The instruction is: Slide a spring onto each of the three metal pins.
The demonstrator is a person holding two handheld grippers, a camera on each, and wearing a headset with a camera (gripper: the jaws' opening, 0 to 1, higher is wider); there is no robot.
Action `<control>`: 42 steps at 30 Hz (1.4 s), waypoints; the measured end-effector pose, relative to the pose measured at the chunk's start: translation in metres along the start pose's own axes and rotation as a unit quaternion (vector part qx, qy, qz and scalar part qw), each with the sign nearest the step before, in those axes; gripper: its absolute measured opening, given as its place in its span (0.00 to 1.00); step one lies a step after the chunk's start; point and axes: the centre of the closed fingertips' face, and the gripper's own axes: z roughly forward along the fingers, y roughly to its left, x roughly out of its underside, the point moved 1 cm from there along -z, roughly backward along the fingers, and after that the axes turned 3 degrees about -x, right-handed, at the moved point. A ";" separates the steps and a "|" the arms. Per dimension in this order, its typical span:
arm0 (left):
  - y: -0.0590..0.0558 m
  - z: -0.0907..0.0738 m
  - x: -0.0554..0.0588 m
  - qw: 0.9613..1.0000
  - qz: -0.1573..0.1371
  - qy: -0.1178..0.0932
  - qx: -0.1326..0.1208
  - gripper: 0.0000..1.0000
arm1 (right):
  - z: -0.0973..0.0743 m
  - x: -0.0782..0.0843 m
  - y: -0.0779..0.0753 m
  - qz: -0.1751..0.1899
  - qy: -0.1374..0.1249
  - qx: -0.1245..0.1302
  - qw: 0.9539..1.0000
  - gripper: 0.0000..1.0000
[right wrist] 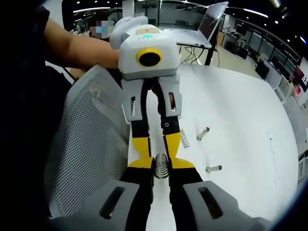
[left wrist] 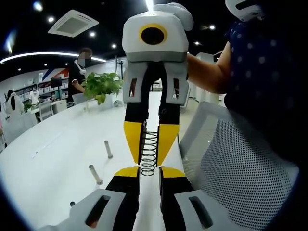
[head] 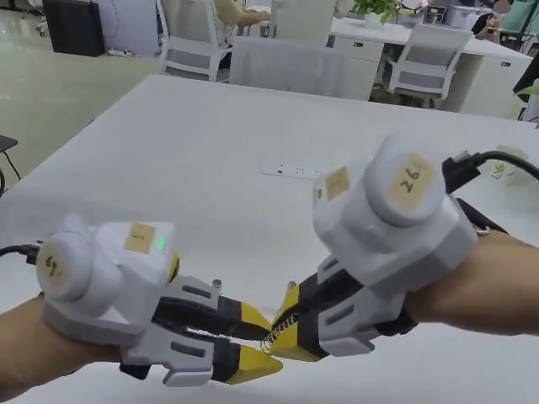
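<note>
My two grippers meet tip to tip just above the white table (head: 194,168). A small metal spring (head: 276,331) spans the gap between their yellow tips. The right gripper (right wrist: 162,164) is shut on the spring (right wrist: 162,166), which lies lengthwise between its fingers (left wrist: 166,137). One end of the spring (left wrist: 149,154) sits pinched in the left gripper (left wrist: 150,172). Two upright metal pins (head: 216,286) (head: 291,287) stand just beyond the tips; they are also in the left gripper view (left wrist: 109,149) (left wrist: 95,174). A second spring (right wrist: 185,138) lies on the table beside a pin (right wrist: 203,133).
A white power strip (head: 290,171) lies mid-table. Grey mesh office chairs (head: 425,67) stand past the far edge, and one mesh chair back (left wrist: 240,159) is close beside the grippers. A potted plant (left wrist: 101,86) and a person (left wrist: 79,72) are at the far end.
</note>
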 end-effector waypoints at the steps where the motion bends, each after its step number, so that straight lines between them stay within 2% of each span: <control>1: 0.000 0.000 0.000 1.000 -0.001 0.001 0.000 0.10 | 0.000 0.000 0.000 0.000 0.000 0.000 1.000 0.09; 11: 0.006 -0.005 0.002 1.000 -0.022 -0.002 -0.012 0.19 | -0.004 0.006 -0.006 0.002 0.009 0.008 1.000 0.09; 16: 0.011 -0.010 0.005 0.999 -0.036 0.001 -0.024 0.26 | -0.006 0.009 -0.008 0.004 0.011 0.009 1.000 0.09; 27: 0.021 -0.027 0.012 0.997 -0.059 -0.001 -0.053 0.33 | -0.009 0.018 -0.014 0.010 0.020 0.013 1.000 0.09; 36: 0.029 -0.043 0.021 0.993 -0.081 -0.008 -0.087 0.38 | -0.011 0.026 -0.020 0.017 0.026 0.016 0.999 0.09; 42: 0.035 -0.054 0.027 0.988 -0.098 -0.019 -0.115 0.39 | -0.014 0.033 -0.025 0.024 0.031 0.021 0.999 0.09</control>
